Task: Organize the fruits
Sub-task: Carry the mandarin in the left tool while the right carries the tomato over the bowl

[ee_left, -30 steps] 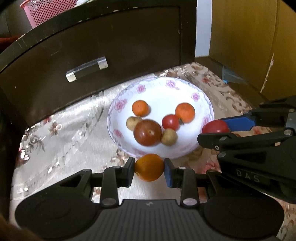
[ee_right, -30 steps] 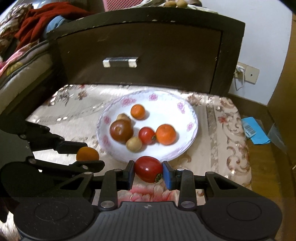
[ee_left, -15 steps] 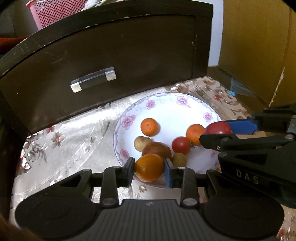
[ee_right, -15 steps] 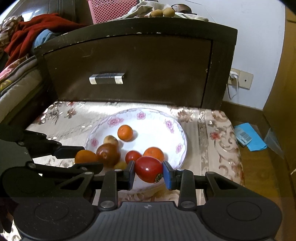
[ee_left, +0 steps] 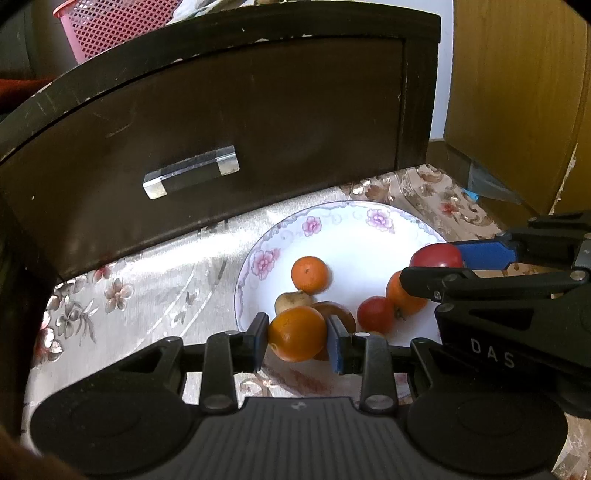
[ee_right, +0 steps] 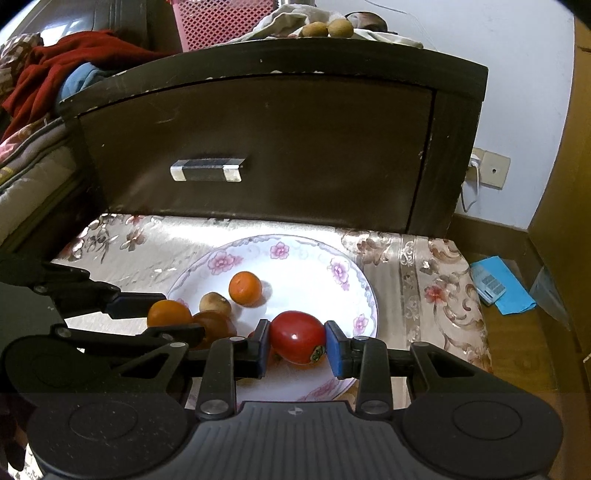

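Note:
A white bowl with pink flowers (ee_left: 332,225) (ee_right: 314,251) sits on a patterned cloth and holds several fruits: a small orange (ee_left: 309,274) (ee_right: 245,288), a pale brown fruit (ee_left: 291,301) (ee_right: 215,302), a small tomato (ee_left: 376,314) and another orange (ee_left: 402,297). My left gripper (ee_left: 297,339) is shut on an orange (ee_left: 297,339) (ee_right: 168,314) over the bowl's near left rim. My right gripper (ee_right: 297,343) is shut on a red tomato (ee_right: 297,336) (ee_left: 436,256) over the bowl's near side. A dark brown fruit (ee_right: 214,325) lies partly hidden behind the orange.
A dark wooden drawer front (ee_left: 229,122) (ee_right: 266,147) with a clear handle (ee_left: 190,177) stands just behind the bowl. A pink basket (ee_left: 110,26) sits on top. A blue packet (ee_right: 498,284) lies on the floor at right, beside a wooden cupboard (ee_left: 517,92).
Both grippers have moved forward with their fruit, from in front of the bowl to over its near rim. The grips are unchanged.

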A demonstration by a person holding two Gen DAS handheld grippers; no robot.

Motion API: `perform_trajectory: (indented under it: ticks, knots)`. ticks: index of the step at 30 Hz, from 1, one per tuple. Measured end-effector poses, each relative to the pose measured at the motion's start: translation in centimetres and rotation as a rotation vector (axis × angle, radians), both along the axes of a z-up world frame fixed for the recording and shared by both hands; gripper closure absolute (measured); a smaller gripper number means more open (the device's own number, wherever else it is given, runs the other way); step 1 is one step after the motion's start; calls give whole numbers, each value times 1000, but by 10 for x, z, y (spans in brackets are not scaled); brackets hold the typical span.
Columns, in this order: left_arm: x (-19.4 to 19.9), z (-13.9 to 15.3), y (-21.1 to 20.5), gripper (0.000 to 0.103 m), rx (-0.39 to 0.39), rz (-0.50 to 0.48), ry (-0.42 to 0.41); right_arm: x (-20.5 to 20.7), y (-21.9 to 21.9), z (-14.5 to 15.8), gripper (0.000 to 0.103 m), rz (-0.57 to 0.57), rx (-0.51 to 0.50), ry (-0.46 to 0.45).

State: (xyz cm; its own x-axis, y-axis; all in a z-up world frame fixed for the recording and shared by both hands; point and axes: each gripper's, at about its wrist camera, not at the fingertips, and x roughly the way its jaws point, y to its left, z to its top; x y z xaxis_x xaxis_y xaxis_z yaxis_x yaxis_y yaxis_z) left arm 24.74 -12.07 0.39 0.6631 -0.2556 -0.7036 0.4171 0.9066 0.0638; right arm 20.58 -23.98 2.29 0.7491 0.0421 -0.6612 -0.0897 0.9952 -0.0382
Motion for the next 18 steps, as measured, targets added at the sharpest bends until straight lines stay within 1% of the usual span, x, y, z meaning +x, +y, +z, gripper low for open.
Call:
perform_trajectory:
  ticks: [18]
  knots:
    - [15,-1,-3,63,-9,-17,-37,17,-8,-2,75,-23,23,-12]
